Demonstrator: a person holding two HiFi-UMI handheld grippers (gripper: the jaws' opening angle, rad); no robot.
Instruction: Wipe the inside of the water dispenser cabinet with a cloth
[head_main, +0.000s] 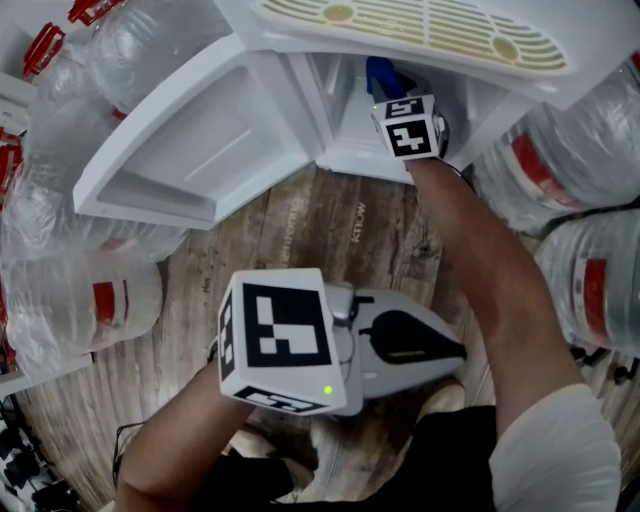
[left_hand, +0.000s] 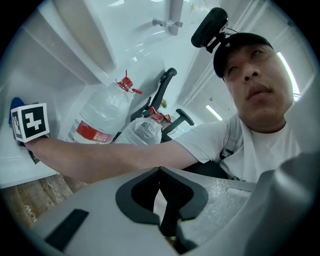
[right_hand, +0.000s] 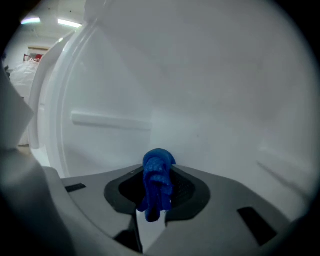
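Right hand-held gripper (right_hand: 158, 169) clamps the blue cloth (right_hand: 156, 192) inside the cabinet (right_hand: 215, 95); left hand-held gripper (left_hand: 160, 171) hangs closed outside.

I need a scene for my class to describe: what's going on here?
A person holds a tool in each hand. The right tool reaches into the open dispenser cabinet, shut on a blue cloth and facing a white inner wall. The left tool is shut and empty, low near the person's body.

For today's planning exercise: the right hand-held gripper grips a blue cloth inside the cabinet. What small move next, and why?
Probably press the blue cloth to the white inner wall and sweep sideways: the right hand-held gripper is shut on it, facing that wall.
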